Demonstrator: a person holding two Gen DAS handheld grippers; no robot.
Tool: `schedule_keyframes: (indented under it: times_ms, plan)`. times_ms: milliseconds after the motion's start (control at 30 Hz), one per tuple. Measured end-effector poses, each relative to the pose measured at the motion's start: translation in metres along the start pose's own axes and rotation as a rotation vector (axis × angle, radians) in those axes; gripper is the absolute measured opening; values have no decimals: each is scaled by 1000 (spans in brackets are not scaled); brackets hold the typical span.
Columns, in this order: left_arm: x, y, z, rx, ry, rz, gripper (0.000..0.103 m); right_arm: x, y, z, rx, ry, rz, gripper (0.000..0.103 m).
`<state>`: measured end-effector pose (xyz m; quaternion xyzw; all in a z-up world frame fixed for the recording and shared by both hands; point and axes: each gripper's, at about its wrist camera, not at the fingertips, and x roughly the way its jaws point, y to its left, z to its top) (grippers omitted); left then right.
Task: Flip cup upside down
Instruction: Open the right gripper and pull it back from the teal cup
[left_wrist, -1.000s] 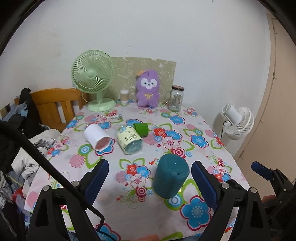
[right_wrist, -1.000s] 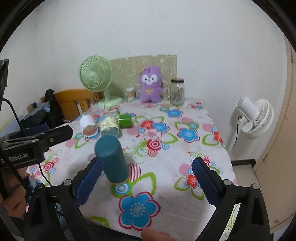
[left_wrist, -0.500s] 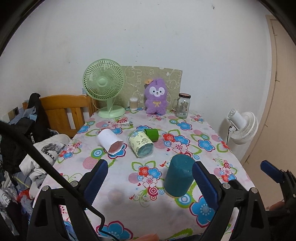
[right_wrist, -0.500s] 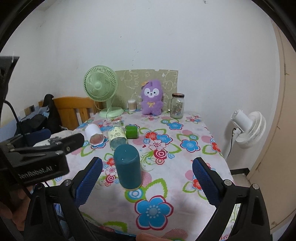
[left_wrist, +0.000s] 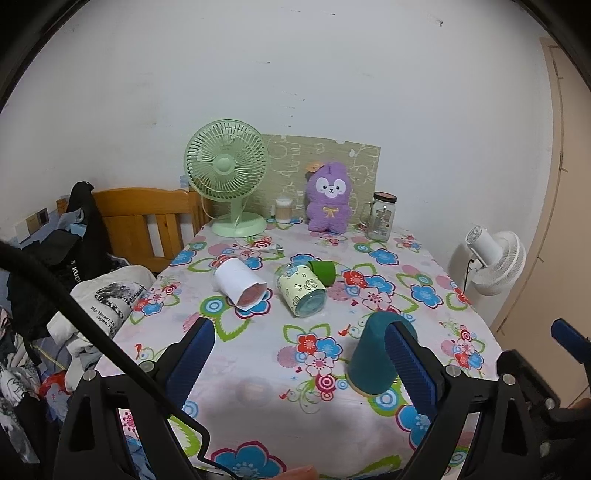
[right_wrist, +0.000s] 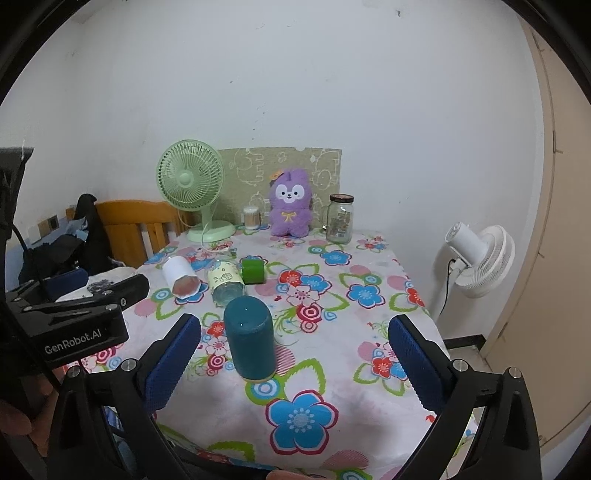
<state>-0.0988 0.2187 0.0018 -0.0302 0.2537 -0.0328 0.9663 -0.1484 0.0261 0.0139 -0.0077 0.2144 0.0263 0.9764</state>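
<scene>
Floral cloth covers the table (right_wrist: 369, 369), which stands against a white wall. Near the front edge the teal cup (right_wrist: 250, 339) stands mouth down, free of both grippers. The right gripper (right_wrist: 295, 354) hangs with jaws wide apart, the cup between them nearer the left finger. The left gripper (left_wrist: 299, 360) is likewise spread, its right finger (left_wrist: 410, 365) overlapping the cup (left_wrist: 373, 354). Farther back lie a white cup (left_wrist: 240, 282) and a yellow-green jar (left_wrist: 301, 293) on their sides.

Cup (right_wrist: 249, 339) stands before three tipped cups (right_wrist: 225, 282), seemingly apart.
</scene>
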Motion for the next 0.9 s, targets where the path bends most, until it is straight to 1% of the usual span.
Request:
schedule_keyframes:
  times_ms: [500,900]
  plan:
    - [4,6,-3,10,3,21,97,0,4,5,5,3,-8,102]
    - [7,9,-6,5,8,18,99,0,6,7,8,4,-5,102]
